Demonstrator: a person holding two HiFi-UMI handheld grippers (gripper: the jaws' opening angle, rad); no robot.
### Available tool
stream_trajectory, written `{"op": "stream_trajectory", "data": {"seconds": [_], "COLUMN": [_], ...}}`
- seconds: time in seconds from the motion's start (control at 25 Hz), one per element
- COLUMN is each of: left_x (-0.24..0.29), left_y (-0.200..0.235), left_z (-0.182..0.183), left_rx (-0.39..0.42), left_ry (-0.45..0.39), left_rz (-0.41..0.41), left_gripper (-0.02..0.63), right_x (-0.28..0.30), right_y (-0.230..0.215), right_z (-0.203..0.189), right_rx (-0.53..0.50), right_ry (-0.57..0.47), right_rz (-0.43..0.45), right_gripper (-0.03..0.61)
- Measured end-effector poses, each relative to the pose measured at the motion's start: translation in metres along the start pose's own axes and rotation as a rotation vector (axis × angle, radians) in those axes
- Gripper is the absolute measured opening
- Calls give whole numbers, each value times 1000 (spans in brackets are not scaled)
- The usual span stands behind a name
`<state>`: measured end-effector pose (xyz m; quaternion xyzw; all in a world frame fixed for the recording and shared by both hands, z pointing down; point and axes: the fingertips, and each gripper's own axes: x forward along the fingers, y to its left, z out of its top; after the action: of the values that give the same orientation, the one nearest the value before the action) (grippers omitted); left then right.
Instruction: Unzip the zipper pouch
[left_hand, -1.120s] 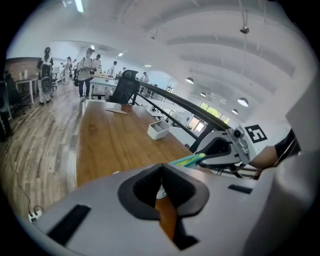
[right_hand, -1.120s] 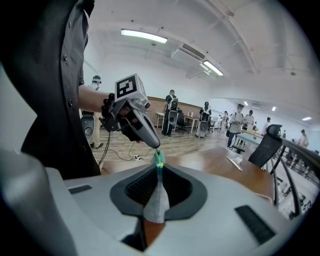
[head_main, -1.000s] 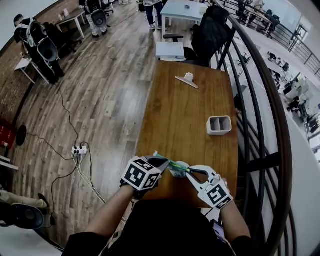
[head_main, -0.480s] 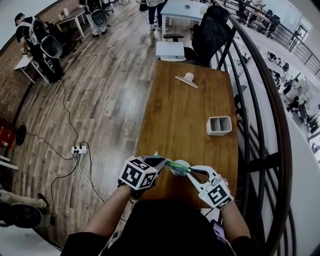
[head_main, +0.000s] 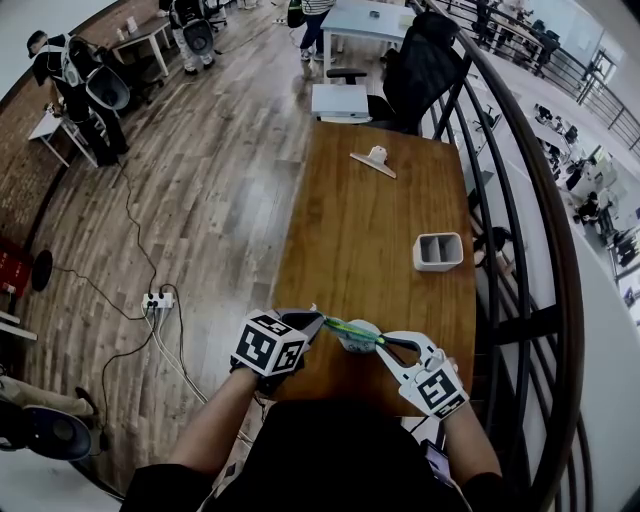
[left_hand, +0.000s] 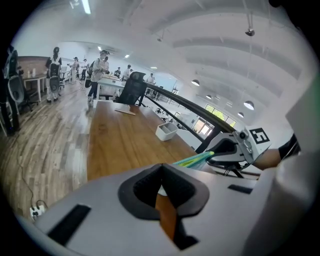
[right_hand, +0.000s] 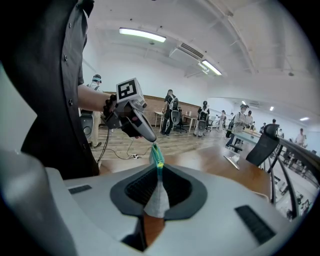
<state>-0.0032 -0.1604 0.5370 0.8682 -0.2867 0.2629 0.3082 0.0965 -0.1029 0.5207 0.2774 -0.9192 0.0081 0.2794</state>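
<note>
Aloft — pouch (taut) between hand-held grippers

Left gripper has slid a bit left, toward the table's left edge, away from the right gripper. The green zip strip of the zipper pouch between them now shows longer.

Count: grippers, two, left gripper and right gripper; zipper pouch, one; wooden table, one; white bin, one, with two compartments; wooden slat with white clip, one; power strip on floor, one; black chair at table's far end, one.
</note>
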Motion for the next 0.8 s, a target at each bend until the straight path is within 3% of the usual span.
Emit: {"op": "stream_trajectory", "data": {"seconds": [0.48,0.8], "left_x": [-7,-6], "left_y": [8,13], "left_z": [-3,-3], "left_rx": [-46,-24], "left_ry": [-15,-5], "left_rz": [3,37], "left_gripper": [12,12], "right_x": [-4,-5], "right_y": [-1,-6], "right_z": [-2,-4], "right_rx": [3,0], "right_ry": [3,5], "right_rz": [-24,-34], "right_gripper": [32,32]}}
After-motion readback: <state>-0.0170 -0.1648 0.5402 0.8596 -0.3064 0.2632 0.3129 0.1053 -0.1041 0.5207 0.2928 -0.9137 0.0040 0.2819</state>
